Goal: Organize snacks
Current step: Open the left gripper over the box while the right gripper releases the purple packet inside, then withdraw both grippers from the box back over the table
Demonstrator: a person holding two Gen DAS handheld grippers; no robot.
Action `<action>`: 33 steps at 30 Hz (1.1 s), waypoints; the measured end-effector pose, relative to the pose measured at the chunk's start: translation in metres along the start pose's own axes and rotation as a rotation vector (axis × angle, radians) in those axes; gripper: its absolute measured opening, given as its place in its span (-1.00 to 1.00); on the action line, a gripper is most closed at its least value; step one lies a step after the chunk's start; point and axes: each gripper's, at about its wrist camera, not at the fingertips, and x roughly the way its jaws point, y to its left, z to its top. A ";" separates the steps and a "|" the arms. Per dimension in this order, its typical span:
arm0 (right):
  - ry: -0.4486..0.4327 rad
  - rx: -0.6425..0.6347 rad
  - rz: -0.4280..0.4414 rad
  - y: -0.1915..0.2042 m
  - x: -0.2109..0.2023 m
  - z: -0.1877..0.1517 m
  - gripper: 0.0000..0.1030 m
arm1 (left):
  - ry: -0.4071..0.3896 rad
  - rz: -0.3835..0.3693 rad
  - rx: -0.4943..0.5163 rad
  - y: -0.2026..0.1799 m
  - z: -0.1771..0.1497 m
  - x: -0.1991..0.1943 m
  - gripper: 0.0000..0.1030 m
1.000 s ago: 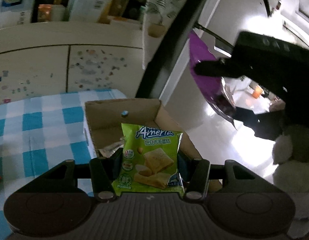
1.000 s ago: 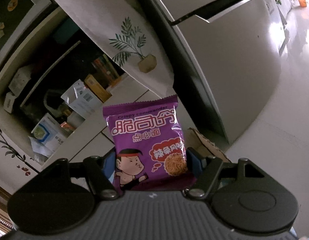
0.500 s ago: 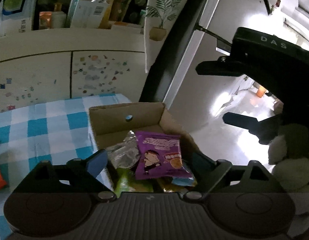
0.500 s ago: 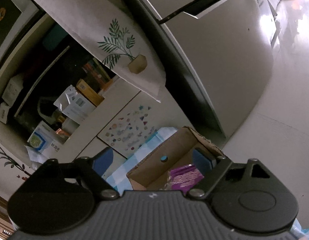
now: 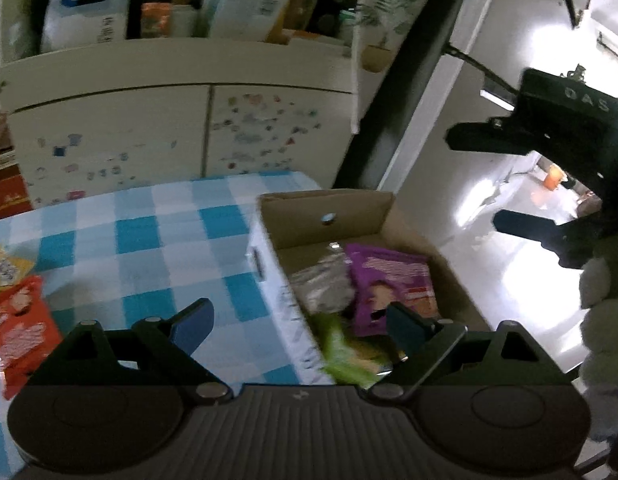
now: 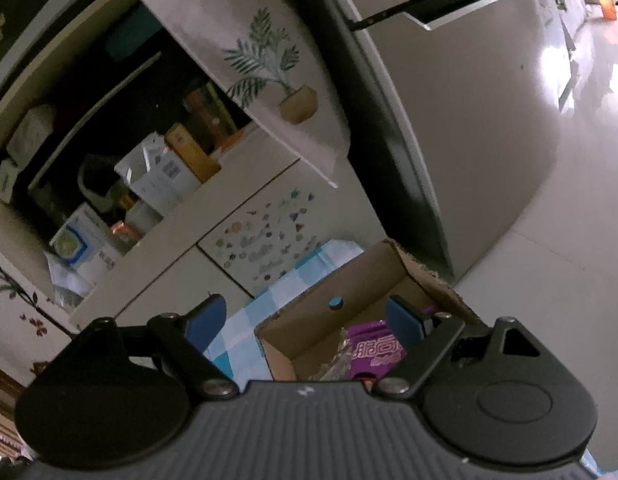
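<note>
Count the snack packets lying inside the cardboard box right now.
3 visible in the cardboard box: a purple packet toward the right wall, a silver packet left of it, and a green packet nearest the camera. Others may lie hidden underneath.

Looks like somebody's home kitchen or dining corner: checkered tablecloth (image 5: 149, 236) under the gripper, a sticker-covered cabinet (image 5: 157, 136) ahead, probably a fridge (image 6: 469, 128) off right.

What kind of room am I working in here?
Most likely a home kitchen or dining corner: a tall fridge beside a cluttered cabinet with stickered doors, and a table under a blue checked cloth holding a cardboard box of snacks.
</note>
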 end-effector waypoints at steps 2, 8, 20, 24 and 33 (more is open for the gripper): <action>0.007 -0.015 0.002 0.004 0.002 -0.002 0.69 | 0.011 0.026 -0.024 0.015 0.002 -0.003 0.85; 0.029 -0.055 0.015 0.018 0.010 -0.009 0.72 | 0.005 0.113 -0.027 0.054 0.006 -0.016 0.85; 0.083 -0.157 0.048 0.049 0.028 -0.026 0.78 | -0.041 0.300 -0.155 0.149 0.023 -0.040 0.89; 0.104 -0.205 0.078 0.063 0.034 -0.034 0.80 | -0.056 0.344 -0.249 0.185 0.027 -0.045 0.92; 0.152 -0.288 0.119 0.093 0.050 -0.055 0.82 | -0.034 0.432 -0.361 0.234 0.028 -0.037 0.93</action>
